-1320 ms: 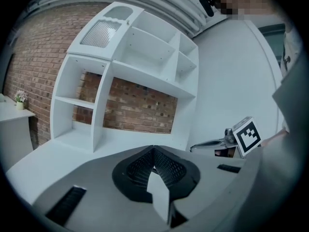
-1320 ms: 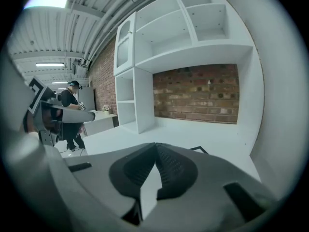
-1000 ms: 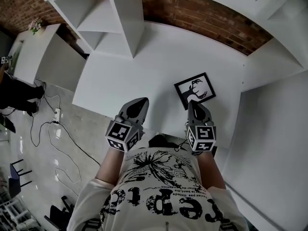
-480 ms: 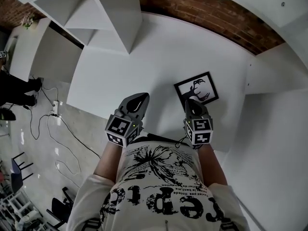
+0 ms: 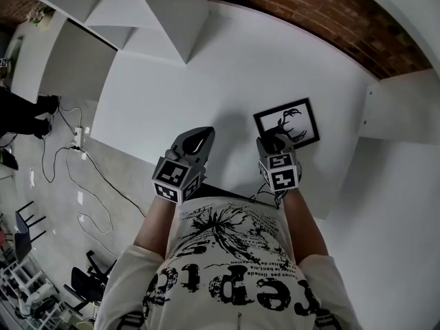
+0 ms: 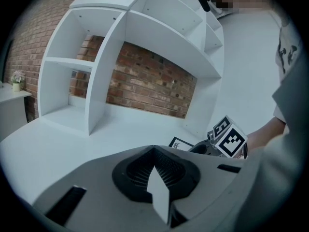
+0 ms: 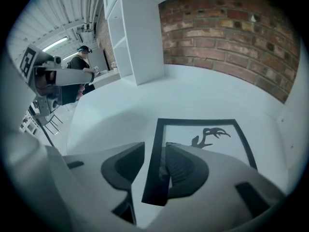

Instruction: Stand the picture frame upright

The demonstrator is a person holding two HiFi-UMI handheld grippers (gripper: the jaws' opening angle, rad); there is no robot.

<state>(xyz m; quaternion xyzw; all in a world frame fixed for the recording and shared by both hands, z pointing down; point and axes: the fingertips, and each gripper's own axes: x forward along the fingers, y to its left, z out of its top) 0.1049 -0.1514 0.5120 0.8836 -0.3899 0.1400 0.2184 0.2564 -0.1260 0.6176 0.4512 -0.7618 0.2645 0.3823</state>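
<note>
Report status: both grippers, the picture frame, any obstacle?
Left gripper shut, empty. Right gripper over the picture frame, jaws opening, its edge between them. Frame flat on the white table, not yet upright. Nothing blocks it.

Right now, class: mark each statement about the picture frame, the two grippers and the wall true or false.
1. The black-rimmed picture frame with an antlered silhouette lies flat on the white table. True.
2. The left gripper holds the frame. False: it is shut on nothing, away from the frame.
3. The frame's near corner sits between the right gripper's jaws. True; those jaws are opening, not pressing it.
4. The wall behind the table is white plaster. False: it is red brick.
</note>
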